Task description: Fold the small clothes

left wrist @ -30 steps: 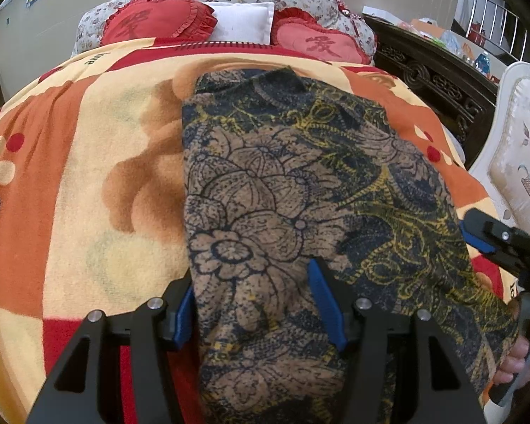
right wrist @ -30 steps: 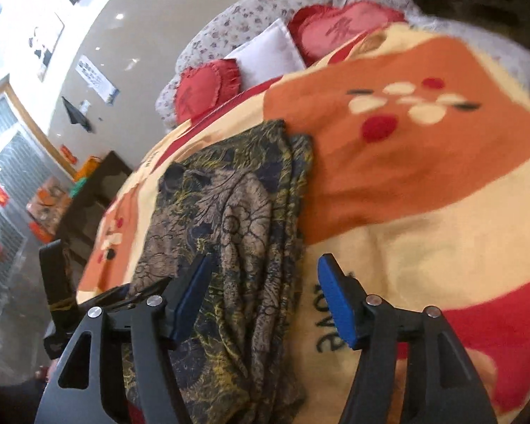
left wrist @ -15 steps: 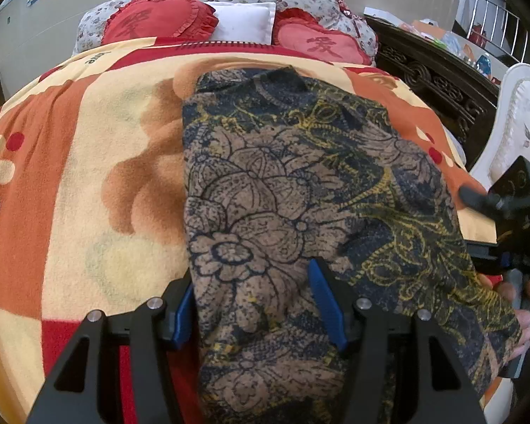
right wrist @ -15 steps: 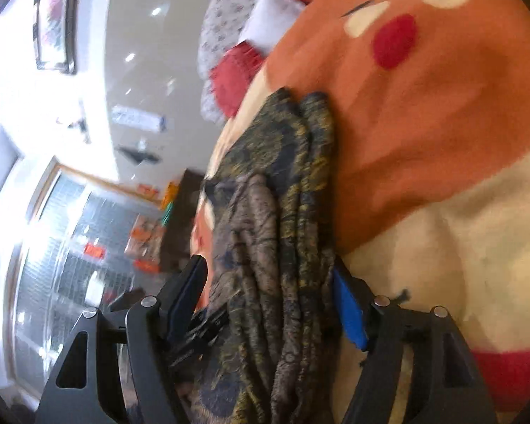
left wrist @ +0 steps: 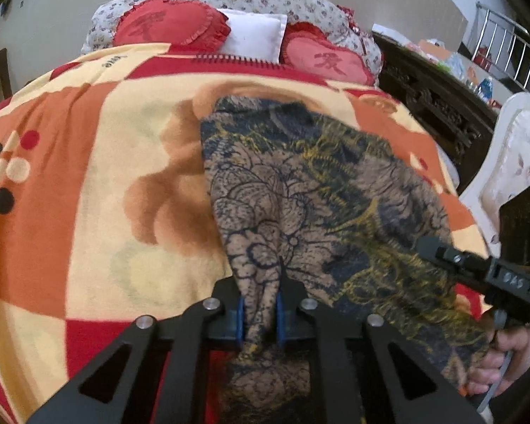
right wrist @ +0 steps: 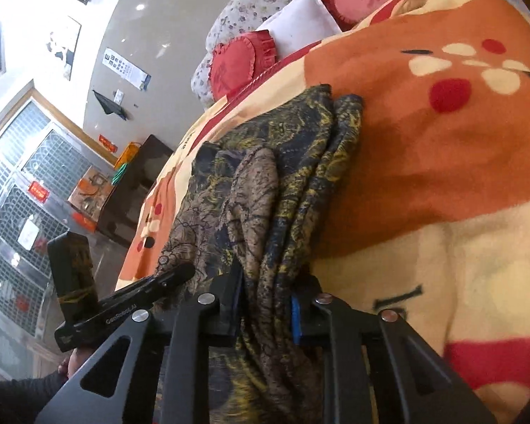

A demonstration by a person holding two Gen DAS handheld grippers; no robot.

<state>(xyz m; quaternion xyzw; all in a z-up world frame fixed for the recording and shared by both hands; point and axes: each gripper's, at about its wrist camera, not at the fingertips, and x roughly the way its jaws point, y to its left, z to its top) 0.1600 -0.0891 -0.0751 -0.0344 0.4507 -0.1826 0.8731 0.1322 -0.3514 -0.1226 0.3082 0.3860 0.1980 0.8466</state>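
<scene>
Both jaws have just closed on the near edge of the patterned garment (left wrist: 300, 190): the left gripper (left wrist: 259, 318) pinches its left corner and the right gripper (right wrist: 266, 312) clamps the bunched right corner, so the fold should go best with both corners lifted together and carried evenly toward the far edge. The garment lies on a blanket (left wrist: 88, 183) in orange, cream and red, with heart cushions (left wrist: 169, 23) at the far end and a dark carved cabinet (left wrist: 438, 106) at the right.
</scene>
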